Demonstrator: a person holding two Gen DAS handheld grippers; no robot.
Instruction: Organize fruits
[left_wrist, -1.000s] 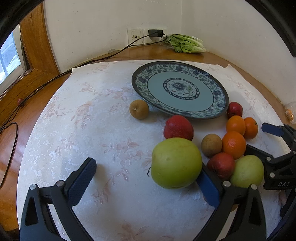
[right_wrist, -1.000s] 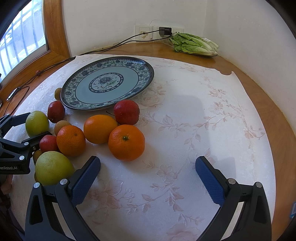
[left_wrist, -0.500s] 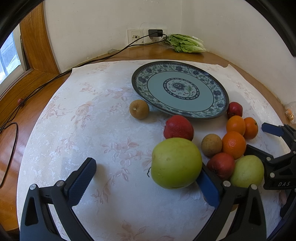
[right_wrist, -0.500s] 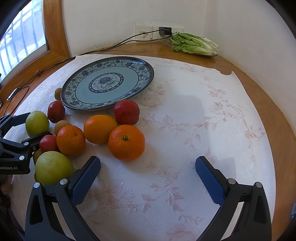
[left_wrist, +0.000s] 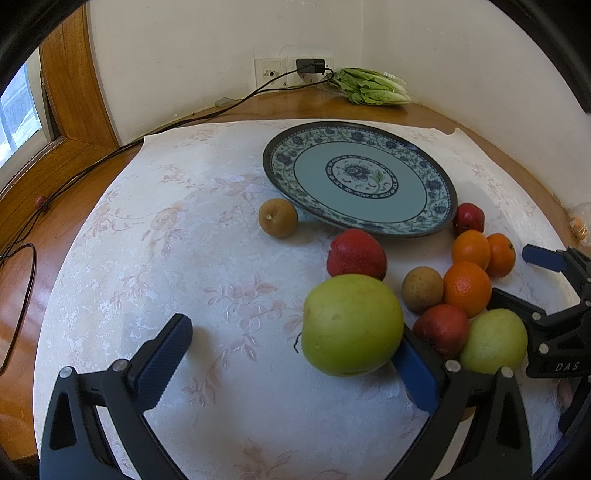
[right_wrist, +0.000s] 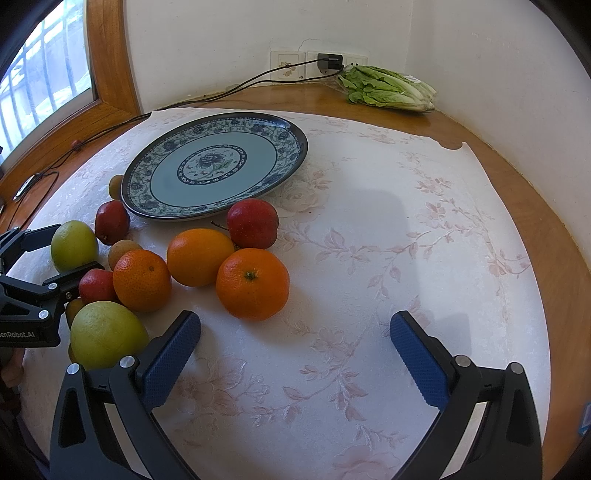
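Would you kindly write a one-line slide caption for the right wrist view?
Open right gripper hovers over the cloth near three oranges, with the empty plate beyond.

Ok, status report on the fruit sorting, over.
Left gripper open by green apple. Right gripper open, holding nothing. Plate bare, fruit beside it. Nothing blocking.

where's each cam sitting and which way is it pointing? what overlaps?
Left wrist: on the left hand-held gripper, low over the table's left, facing the wall corner; own open blue fingers show, nearest green apple by the right one.
Right wrist: on the right hand-held gripper, further right, facing the same corner; open fingers over bare cloth.
Shared: plate, oranges, lettuce, and each shows the other gripper.
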